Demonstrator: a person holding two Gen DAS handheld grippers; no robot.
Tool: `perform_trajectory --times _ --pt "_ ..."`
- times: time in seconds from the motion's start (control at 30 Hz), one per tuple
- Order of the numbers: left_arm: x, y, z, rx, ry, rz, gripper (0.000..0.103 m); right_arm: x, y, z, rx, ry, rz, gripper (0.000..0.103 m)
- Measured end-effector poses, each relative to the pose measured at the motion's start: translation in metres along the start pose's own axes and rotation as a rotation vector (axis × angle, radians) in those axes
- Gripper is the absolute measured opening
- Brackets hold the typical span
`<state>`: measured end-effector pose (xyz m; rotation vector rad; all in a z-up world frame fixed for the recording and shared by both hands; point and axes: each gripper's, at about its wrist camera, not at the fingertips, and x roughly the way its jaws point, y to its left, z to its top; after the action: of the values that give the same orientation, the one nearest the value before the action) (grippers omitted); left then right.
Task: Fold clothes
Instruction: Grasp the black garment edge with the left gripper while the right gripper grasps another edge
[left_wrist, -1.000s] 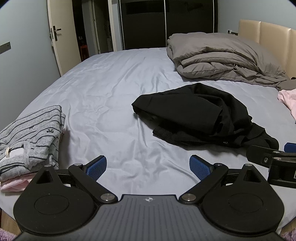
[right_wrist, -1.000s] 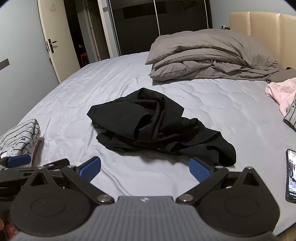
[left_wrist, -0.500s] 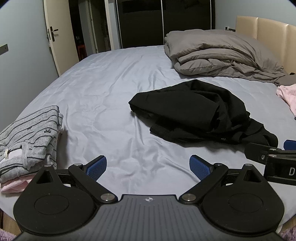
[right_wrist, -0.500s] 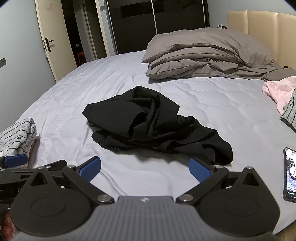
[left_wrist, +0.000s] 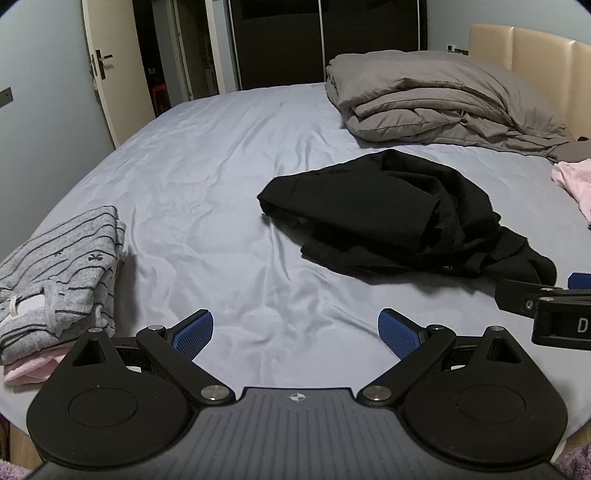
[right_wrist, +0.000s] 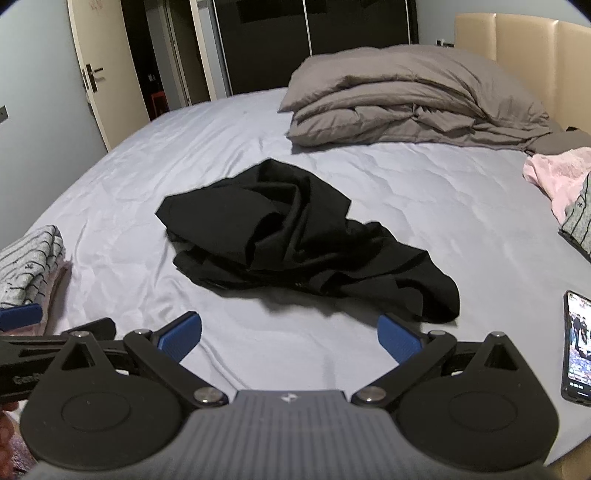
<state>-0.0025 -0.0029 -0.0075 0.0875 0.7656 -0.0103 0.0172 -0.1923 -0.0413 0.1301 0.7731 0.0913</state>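
A crumpled black garment (left_wrist: 399, 218) (right_wrist: 295, 240) lies in a heap in the middle of the pale blue bed sheet (left_wrist: 221, 177). My left gripper (left_wrist: 295, 332) hovers open over bare sheet, short of the garment and to its left. My right gripper (right_wrist: 290, 334) is open too, just in front of the garment's near edge, with its right pad close to the black hem. Neither holds anything. A folded grey striped top (left_wrist: 55, 266) (right_wrist: 26, 262) rests on a pink piece at the bed's left edge.
A folded grey duvet (left_wrist: 436, 96) (right_wrist: 406, 99) lies at the back by the beige headboard (right_wrist: 517, 48). Pink and grey clothes (right_wrist: 565, 184) sit at the right edge, with a lit phone (right_wrist: 578, 343) nearer. An open door (left_wrist: 110, 70) stands at the back left.
Both grippers have shifted slightly; the black garment sits a little lower and nearer in the right wrist view. The jaws stay open.
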Motion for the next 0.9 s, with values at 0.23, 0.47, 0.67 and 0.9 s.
perform_trajectory --times 0.23,0.47,0.67,0.9 --pt "0.002 0.000 0.022 0.043 0.005 -0.085 0.098 -0.002 -0.013 0.021 -0.026 0.025 0.010 0.102" --pt "0.012 -0.008 0.050 0.104 -0.001 -0.159 0.098 0.011 -0.028 0.053 -0.089 0.064 0.006 0.102" --pt "0.043 -0.033 0.068 0.204 -0.023 -0.245 0.098 0.040 -0.044 0.069 -0.113 0.063 0.029 0.095" --pt "0.084 -0.060 0.075 0.255 -0.020 -0.345 0.098 0.090 -0.056 0.086 -0.119 0.091 0.050 0.081"
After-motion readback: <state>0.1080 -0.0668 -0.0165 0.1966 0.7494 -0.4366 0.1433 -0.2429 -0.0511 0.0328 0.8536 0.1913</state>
